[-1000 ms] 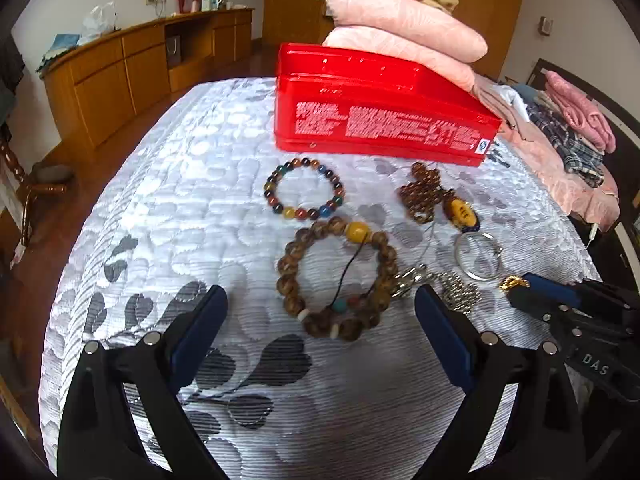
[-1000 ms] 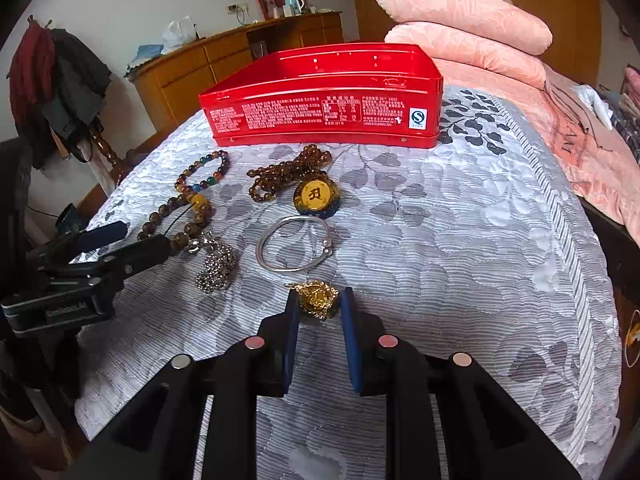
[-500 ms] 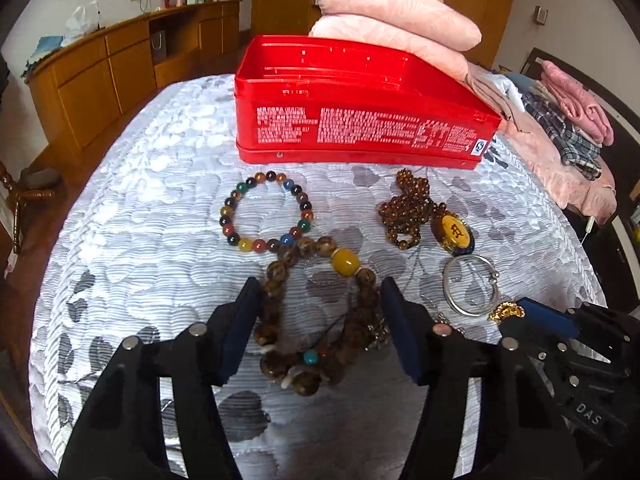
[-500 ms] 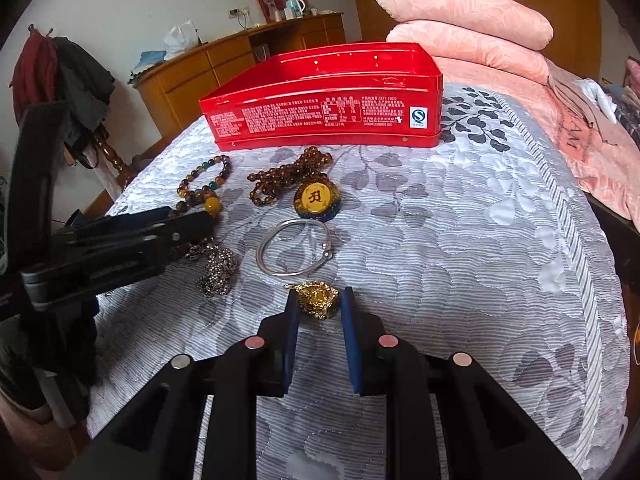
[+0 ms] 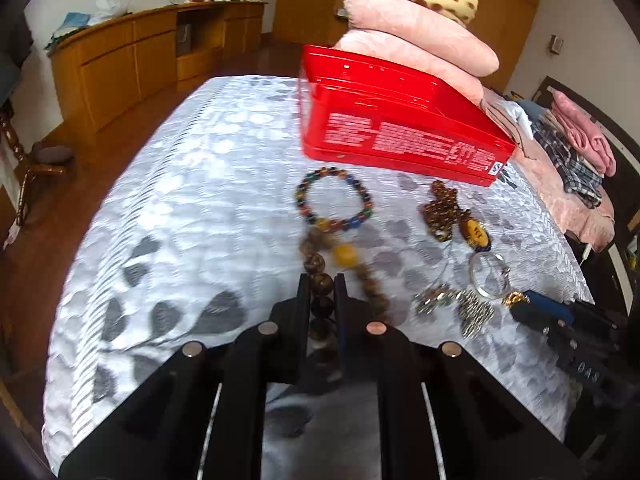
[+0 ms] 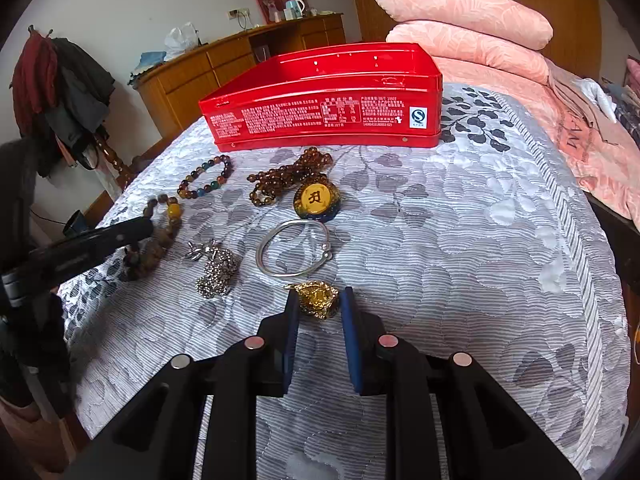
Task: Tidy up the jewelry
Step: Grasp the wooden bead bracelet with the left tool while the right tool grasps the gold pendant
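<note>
Here the left gripper (image 5: 322, 280) has its jaws drawn tight on the near side of the wooden bracelet (image 5: 322, 285), brown beads pinched between the two pads. The rest of that bracelet trails ahead of the tips on the quilt (image 5: 192, 208), with one yellow bead (image 5: 345, 255) just beyond the jaws and its far end touching the mixed bracelet (image 5: 334, 200). The wooden beads are large, dull brown and blurred in the left wrist view.

The right gripper (image 6: 319, 300) is narrow too, clamped on the gold piece (image 6: 318, 299), which sits between the blue pads at their tips and rests on the quilt. That piece is small, lumpy and bright gold.

Just ahead of it lies the silver bangle (image 6: 294, 247), an open ring; to its left a heap of silver chain (image 6: 218, 268). Farther on is the amber necklace (image 6: 288, 178), its round yellow pendant (image 6: 316, 200) bearing a dark character. The red tin (image 6: 324, 108) stands open behind all of them, printed text on its side wall.
</note>
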`<state>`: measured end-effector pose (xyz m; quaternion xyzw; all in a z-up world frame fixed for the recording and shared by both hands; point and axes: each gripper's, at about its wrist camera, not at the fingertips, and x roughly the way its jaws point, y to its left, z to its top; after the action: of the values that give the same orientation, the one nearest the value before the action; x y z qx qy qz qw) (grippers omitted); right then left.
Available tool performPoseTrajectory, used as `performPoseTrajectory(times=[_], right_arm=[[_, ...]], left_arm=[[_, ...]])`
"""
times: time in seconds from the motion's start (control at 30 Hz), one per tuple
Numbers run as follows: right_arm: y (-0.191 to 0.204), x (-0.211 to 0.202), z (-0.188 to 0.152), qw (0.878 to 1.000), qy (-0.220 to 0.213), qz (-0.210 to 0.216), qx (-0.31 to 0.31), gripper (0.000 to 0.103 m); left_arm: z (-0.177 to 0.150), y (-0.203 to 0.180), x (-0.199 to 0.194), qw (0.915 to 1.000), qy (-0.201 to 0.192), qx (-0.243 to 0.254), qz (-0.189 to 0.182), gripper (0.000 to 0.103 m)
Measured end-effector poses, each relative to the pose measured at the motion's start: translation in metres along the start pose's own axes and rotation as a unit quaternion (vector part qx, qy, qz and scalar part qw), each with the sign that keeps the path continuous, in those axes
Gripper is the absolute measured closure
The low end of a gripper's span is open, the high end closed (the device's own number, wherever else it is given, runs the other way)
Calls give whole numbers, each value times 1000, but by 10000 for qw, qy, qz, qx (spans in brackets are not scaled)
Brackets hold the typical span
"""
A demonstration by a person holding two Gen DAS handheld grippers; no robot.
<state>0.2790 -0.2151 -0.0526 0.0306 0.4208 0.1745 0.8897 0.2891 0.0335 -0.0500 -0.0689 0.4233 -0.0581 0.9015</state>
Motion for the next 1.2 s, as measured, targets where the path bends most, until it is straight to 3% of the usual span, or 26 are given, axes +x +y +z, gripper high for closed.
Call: performPoseTrajectory(times=[0.13, 0.17, 0.27, 0.47, 0.53, 0.6, 0.67, 0.8, 0.97, 1.03, 1.1, 1.17, 1.2], right_arm=[[1, 0, 0, 10000, 2, -26, -8, 82], [1, 0, 0, 10000, 3, -33, -9, 82], [2, 0, 0, 10000, 4, -49, -15, 82], [2, 0, 0, 10000, 3, -48, -13, 82], [2, 0, 0, 10000, 2, -45, -3, 82], [2, 0, 0, 10000, -7, -41, 13, 82], [3, 0, 0, 10000, -5, -40, 10, 81], [6, 0, 1, 9999, 40, 23, -114, 73], [11, 2, 1, 9996, 69, -78, -272, 69], [12, 4, 4, 9995, 80, -86, -292, 69], [12, 6, 6, 9995, 99, -90, -297, 69], [13, 7, 6, 9993, 107, -132, -340, 69], [15, 7, 6, 9991, 105, -166, -370, 69]], left_arm=[[-7, 13, -6, 9999, 75, -144, 1, 91], [-8, 14, -7, 9998, 78, -180, -2, 85], [-7, 11, -7, 9999, 20, -102, 77, 47], [-4, 1, 7, 9994, 52, 174, 286, 47], [-4, 3, 7, 9993, 47, 166, 343, 57], [-5, 4, 5, 9994, 11, 118, 341, 80], [-7, 6, 2, 9995, -38, 85, 306, 93], [-13, 3, -3, 9998, -12, 167, 140, 93], [-13, 1, -1, 9994, 51, 303, 163, 89], [-11, -3, 3, 9991, 52, 390, 160, 81], [-8, -9, 7, 9986, 90, 517, 114, 62], [-9, -21, 10, 9968, 146, 781, 94, 49], [-11, -27, 11, 9953, 157, 924, 239, 49]])
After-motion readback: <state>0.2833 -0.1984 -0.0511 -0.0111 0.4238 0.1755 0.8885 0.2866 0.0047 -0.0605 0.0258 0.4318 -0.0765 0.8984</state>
